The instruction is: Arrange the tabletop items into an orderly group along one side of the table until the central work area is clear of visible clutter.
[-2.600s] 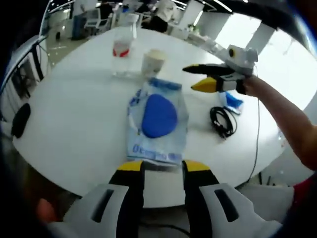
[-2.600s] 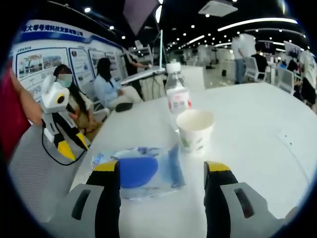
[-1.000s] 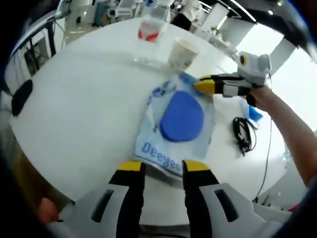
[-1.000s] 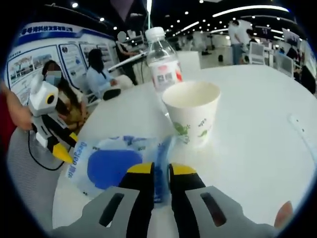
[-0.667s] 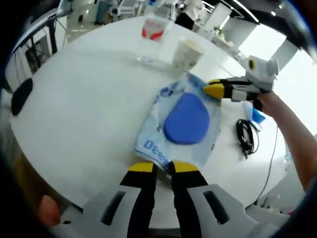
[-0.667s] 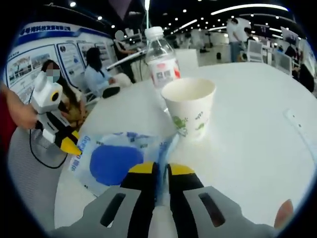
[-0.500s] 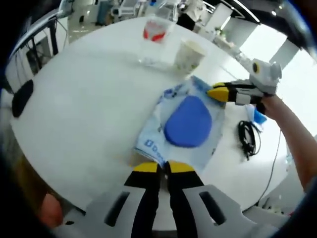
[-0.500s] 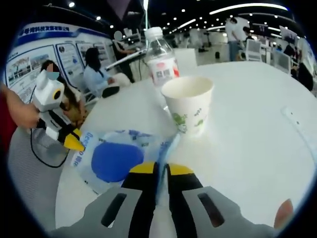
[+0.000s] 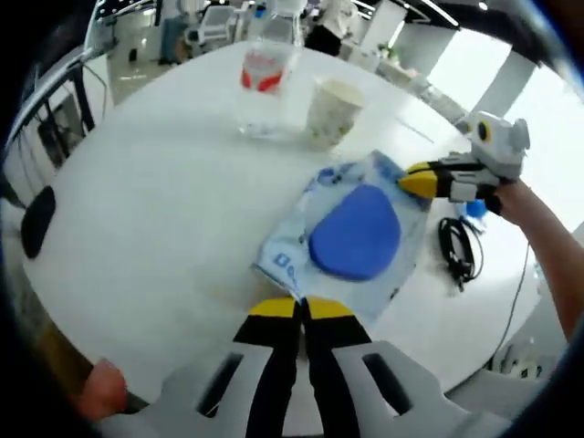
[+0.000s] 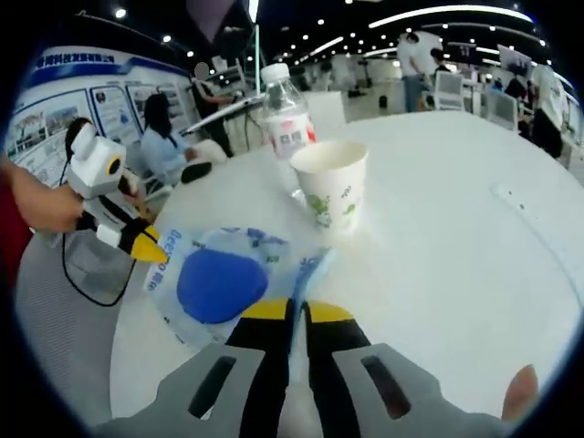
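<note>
Both claws (image 9: 299, 308) (image 10: 290, 312) apparently pinch the pouch (image 9: 351, 239) (pinched edges hidden).

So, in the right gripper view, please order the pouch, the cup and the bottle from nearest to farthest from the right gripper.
1. pouch: held at its edge in the right gripper, spreading to the left.
2. cup: upright on the table, just beyond the pouch.
3. bottle: upright behind the cup, slightly left.

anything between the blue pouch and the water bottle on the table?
Yes: the paper cup stands between the blue pouch and the water bottle, just in front of the bottle. The right gripper view shows it best; the left gripper view shows it too.
</note>
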Demonstrator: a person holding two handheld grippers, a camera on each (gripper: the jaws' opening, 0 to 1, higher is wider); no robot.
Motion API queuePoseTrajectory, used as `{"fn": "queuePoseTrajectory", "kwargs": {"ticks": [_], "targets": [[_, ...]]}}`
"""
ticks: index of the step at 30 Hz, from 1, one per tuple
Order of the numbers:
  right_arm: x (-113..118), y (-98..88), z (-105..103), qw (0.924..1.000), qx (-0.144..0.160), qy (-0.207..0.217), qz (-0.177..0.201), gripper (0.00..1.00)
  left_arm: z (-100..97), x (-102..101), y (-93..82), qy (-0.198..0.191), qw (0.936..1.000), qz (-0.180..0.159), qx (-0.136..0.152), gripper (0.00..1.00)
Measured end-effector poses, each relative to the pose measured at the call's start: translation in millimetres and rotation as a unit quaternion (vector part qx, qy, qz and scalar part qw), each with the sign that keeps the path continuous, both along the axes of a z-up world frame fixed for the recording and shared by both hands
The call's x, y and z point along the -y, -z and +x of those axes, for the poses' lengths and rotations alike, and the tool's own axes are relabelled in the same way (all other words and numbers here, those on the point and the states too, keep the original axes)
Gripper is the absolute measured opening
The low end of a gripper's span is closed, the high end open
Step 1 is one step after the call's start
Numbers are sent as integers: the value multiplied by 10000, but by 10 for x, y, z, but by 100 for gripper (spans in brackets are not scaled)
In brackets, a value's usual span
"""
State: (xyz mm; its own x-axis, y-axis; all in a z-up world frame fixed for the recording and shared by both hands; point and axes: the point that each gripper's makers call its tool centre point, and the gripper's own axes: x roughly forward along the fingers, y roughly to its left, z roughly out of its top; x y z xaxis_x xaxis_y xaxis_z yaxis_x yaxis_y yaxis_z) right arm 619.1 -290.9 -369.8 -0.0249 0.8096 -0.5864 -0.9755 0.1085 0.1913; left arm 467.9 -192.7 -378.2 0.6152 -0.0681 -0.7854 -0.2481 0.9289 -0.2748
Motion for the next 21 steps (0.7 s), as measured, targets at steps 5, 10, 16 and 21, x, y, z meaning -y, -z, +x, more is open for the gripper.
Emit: {"fn": "queuePoseTrajectory", "kwargs": {"ticks": [5, 10, 16, 21], "targets": [[176, -104, 36, 9996, 18, 265, 60, 5, 130, 17, -83, 260, 9995, 71, 141, 0], [337, -201, 89, 9984, 73, 548, 85, 5, 301, 51, -205, 577, 9979, 141, 272, 0], [554, -351, 173, 9953, 132, 947, 143, 4, 530, 121, -336, 940, 9944, 173, 443, 0], [730, -452, 232, 9914, 218, 1284, 149, 4, 727, 206, -451, 1277, 9888, 273, 717, 0]]}}
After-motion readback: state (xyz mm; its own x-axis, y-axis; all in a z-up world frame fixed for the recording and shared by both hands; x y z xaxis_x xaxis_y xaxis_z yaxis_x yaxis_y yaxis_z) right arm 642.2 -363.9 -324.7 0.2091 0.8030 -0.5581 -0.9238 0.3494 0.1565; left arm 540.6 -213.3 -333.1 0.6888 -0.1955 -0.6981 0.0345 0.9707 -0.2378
